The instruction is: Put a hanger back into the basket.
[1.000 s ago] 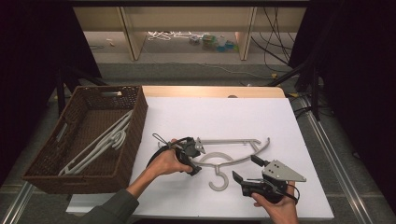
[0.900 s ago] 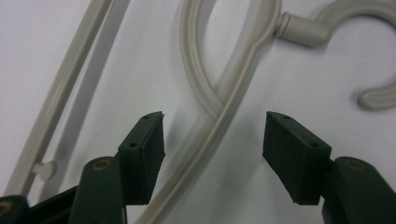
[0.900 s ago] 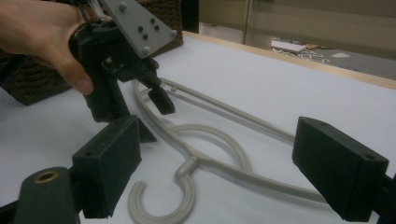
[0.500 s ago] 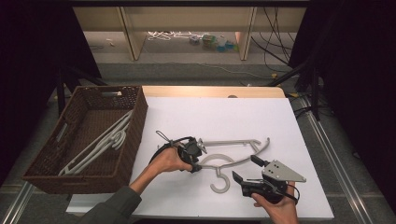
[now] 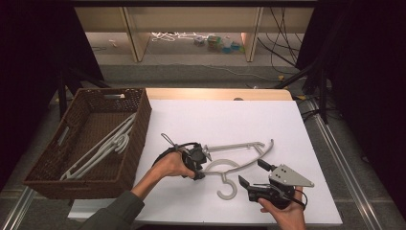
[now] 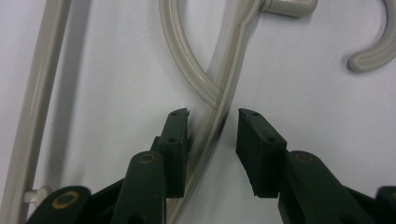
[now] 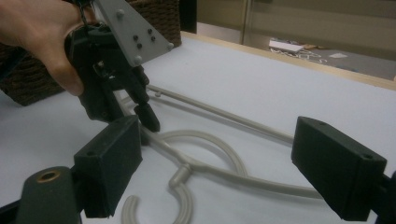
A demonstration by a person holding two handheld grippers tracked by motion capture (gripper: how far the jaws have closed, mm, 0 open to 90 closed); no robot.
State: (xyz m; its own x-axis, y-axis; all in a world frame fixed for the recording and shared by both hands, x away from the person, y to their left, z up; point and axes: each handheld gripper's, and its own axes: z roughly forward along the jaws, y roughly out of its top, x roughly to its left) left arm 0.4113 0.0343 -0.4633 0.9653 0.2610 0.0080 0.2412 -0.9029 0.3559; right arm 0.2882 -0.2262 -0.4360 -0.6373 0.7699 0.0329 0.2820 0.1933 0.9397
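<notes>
The white worktop (image 5: pixel 230 120) carries a brown wicker basket (image 5: pixel 48 167) along its left edge, with pale hangers (image 5: pixel 103 148) lying inside it. Toward the worktop's near edge, about midway between left and right, lies 1 more grey plastic hanger (image 5: pixel 234 158), flat, its hook (image 5: pixel 226 189) pointing at the near edge.

The left gripper (image 5: pixel 198 163) sits over the hanger's left shoulder, tips down at the surface. In the left gripper view its 2 jaws straddle the hanger's arm (image 6: pixel 210 126): one pad rests against the plastic, the other stands a little clear, so the grip is not fully pinched; the jaws have just been closing around it.

The right gripper (image 5: pixel 253 175) hovers near the near-right part of the worktop, just right of the hook, its 2 jaws spread wide with nothing between them, pointing toward the hanger and the left hand (image 7: pixel 42 32).
</notes>
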